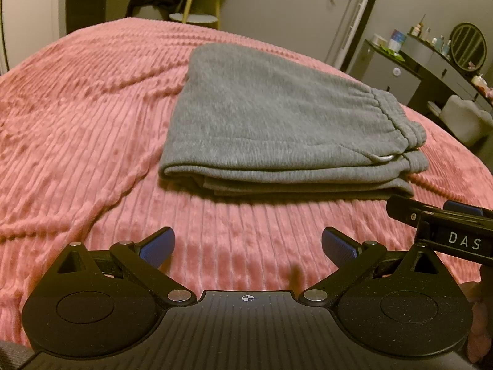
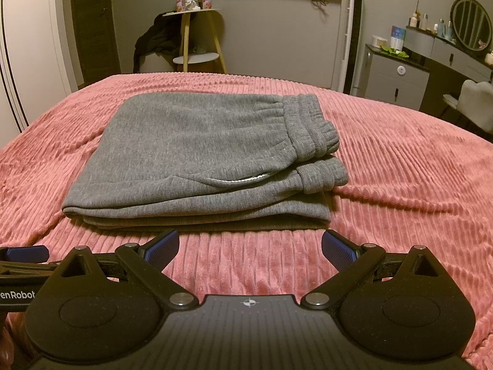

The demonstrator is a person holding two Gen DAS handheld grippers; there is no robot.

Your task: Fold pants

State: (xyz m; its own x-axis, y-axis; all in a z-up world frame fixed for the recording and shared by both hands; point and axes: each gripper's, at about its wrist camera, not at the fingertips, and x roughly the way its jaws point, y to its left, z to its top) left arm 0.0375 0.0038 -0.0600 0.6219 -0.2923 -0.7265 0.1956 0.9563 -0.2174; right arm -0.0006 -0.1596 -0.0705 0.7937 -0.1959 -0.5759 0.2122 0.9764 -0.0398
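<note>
The grey pants (image 2: 197, 154) lie folded in a compact stack mid-bed on the pink bedspread (image 2: 400, 169), waistband right. Left gripper (image 1: 248, 246) and right gripper (image 2: 250, 248) hover near, jaws wide and empty, apparently because folding looks complete.

Grey ribbed-knit pants (image 2: 191, 151), with a thin white cord (image 2: 237, 179) showing at the pocket edge, lie against a salmon-pink bedspread (image 2: 400, 166) patterned in raised corduroy-like ridges. Two black grippers frame the scene, the left gripper (image 1: 248, 248) and the right gripper (image 2: 250, 248) each carrying blue textured pads (image 2: 163, 248); white lettering marks the black housings. Behind, pale grey walls meet a dark brown door (image 2: 92, 24), a yellow-legged side table (image 2: 200, 40) with white shelves, a black garment (image 2: 157, 41) draped beside it, and a grey-fronted dresser (image 2: 397, 77) topped in black.
</note>
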